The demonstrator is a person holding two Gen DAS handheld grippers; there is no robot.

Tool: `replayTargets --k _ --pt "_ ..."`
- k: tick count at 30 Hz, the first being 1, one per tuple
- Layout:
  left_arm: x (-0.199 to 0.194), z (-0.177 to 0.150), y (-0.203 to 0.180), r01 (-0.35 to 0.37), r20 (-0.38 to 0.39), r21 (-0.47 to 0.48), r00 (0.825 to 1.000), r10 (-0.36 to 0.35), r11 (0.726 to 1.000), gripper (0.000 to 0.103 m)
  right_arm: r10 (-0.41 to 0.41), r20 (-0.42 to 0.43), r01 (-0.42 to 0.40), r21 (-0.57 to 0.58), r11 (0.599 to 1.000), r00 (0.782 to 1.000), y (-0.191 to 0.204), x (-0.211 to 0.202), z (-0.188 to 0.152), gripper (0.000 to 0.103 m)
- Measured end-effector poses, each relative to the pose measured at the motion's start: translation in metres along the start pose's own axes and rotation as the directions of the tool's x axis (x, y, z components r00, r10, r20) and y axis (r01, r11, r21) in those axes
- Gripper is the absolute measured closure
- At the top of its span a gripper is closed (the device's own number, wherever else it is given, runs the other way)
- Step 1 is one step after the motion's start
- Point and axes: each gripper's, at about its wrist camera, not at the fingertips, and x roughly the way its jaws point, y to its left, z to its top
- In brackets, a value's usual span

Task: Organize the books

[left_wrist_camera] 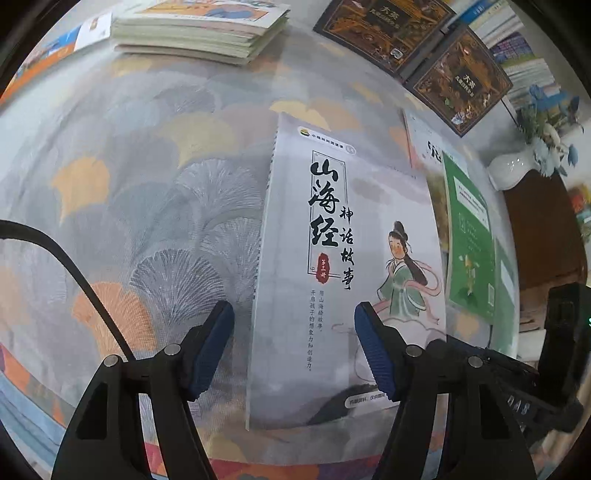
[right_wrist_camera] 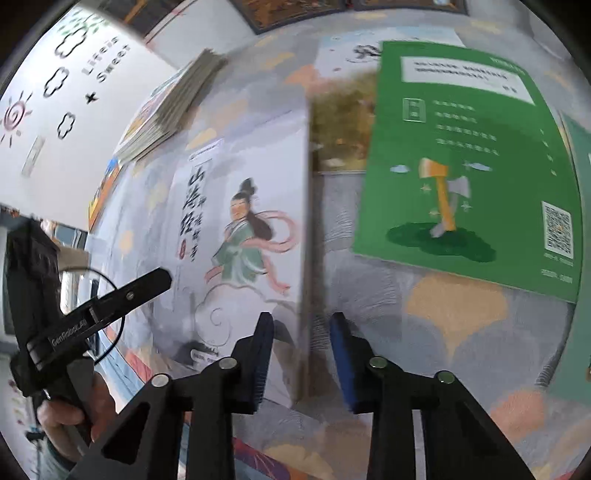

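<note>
Grey book (left_wrist_camera: 343,266) lay flat on patterned cloth (left_wrist_camera: 147,184), long axis running near to far, title end far, left gripper (left_wrist_camera: 294,332) spread over its near-left edge, right gripper (right_wrist_camera: 302,354) astride its right edge, pads apart, green book (right_wrist_camera: 465,162) lying right of it, book stack (left_wrist_camera: 199,33) far left.

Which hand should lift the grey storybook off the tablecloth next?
Probably the right. The right gripper already has the storybook's open edge between its narrowly parted jaws. The left gripper stands wide open over the spine edge, one finger above bare tablecloth.
</note>
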Motion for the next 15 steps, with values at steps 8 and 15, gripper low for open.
replayTargets --k 8,15 --pt "-0.034 -0.006 0.022 0.419 0.134 -0.151 0.906 -0.401 0.896 0.036 0.017 0.019 -0.016 -0.052 0.999 1.0 0.007 0.008 -0.006 0.072" --pt "-0.022 -0.01 0.021 0.396 0.129 -0.172 0.917 -0.378 0.902 0.061 0.092 0.018 -0.092 0.023 0.995 0.996 -0.007 0.009 -0.004 0.072"
